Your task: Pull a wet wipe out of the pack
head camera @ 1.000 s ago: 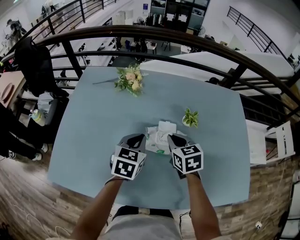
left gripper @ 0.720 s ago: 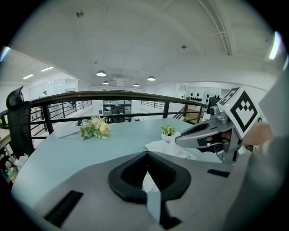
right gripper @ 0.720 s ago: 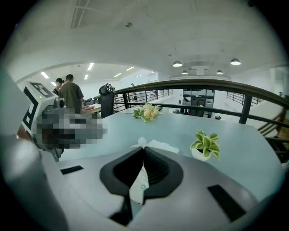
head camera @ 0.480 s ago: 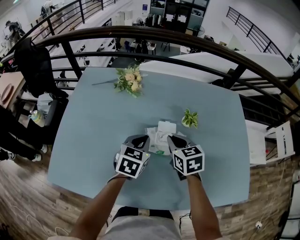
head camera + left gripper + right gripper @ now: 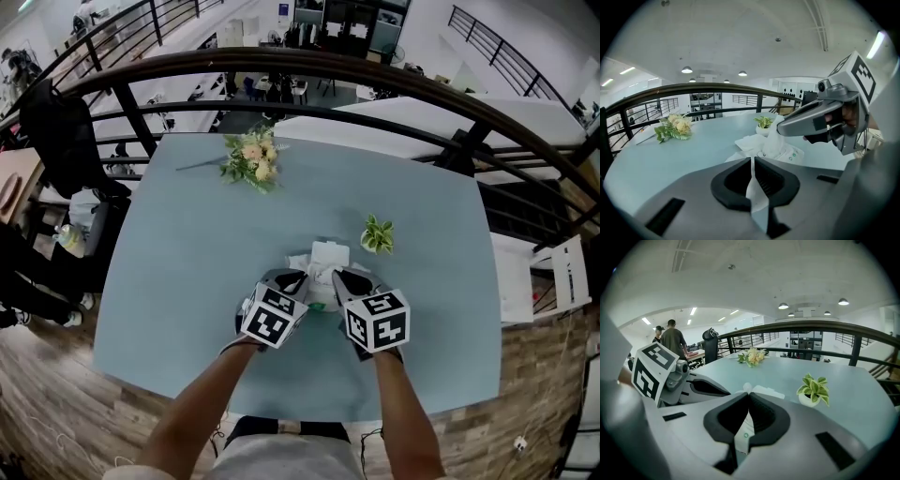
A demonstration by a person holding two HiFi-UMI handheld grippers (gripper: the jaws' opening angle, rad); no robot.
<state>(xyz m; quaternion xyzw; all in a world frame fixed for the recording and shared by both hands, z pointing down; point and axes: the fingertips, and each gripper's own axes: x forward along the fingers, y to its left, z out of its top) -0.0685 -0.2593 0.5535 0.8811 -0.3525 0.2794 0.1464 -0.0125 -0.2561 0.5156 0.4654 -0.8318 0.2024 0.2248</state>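
Note:
The white wet wipe pack [image 5: 325,258] lies on the blue-grey table [image 5: 187,244], just beyond both grippers. My left gripper [image 5: 289,279] is at its left end, jaws shut on a thin white wipe [image 5: 753,187] that runs down between them. My right gripper [image 5: 339,277] is shut on an edge of the pack [image 5: 742,433], white film with a green dot. In the left gripper view the pack [image 5: 788,153] lies behind my left gripper [image 5: 752,161], and the film rises to the tips of the right gripper [image 5: 780,131]. From my right gripper [image 5: 748,397], the left gripper's body shows close at the left.
A small potted plant [image 5: 378,234] stands right of the pack, and a bouquet of pale flowers [image 5: 251,159] lies at the far side. A dark curved railing [image 5: 394,77] runs behind the table. People stand far back [image 5: 672,338].
My left gripper has moved right and down, closer to the pack, and rolled a little. The right gripper and the pack have stayed put.

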